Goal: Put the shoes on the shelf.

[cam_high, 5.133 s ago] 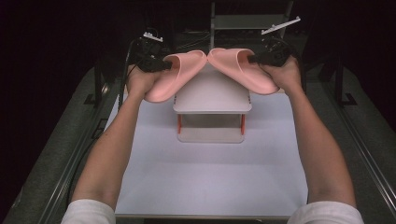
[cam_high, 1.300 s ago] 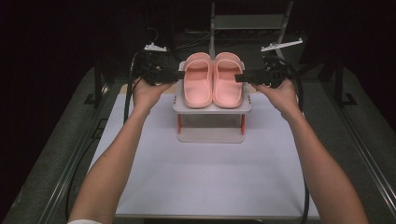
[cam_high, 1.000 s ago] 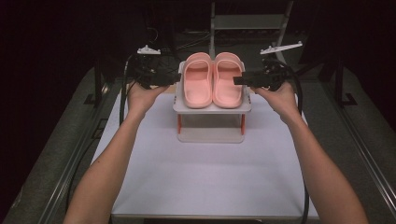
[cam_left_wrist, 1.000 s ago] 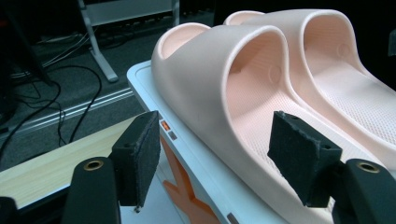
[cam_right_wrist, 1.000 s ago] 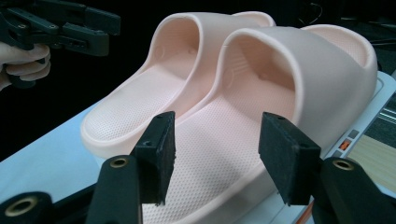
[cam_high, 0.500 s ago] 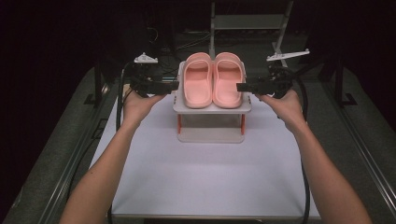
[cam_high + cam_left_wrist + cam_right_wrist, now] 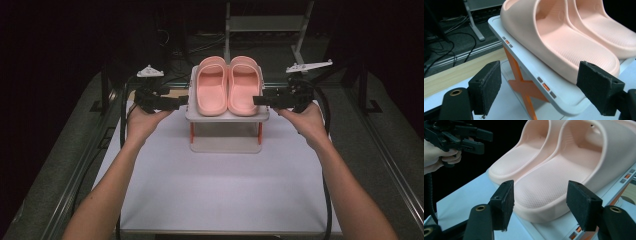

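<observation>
Two pink slides, the left one (image 7: 212, 86) and the right one (image 7: 244, 85), lie side by side, toes pointing away, on top of a small white rack (image 7: 226, 116) with orange legs. My left gripper (image 7: 183, 101) hovers open just off the rack's left edge, nothing between its pads (image 7: 486, 87). My right gripper (image 7: 256, 100) is open at the rack's right edge, its jaws level with the heel of the right slide (image 7: 554, 182). The left gripper (image 7: 480, 140) is also visible in the right gripper view, past the slides.
The rack stands at the far middle of a white table top (image 7: 220, 185). Metal rails (image 7: 82, 175) run along both sides. A grey stand (image 7: 265, 25) and cables sit behind in the dark. A wooden strip (image 7: 454, 75) lies past the table's edge.
Both slides were carried in and set down on the rack. In the last second both grippers let go and drew back outward and slightly toward the person.
</observation>
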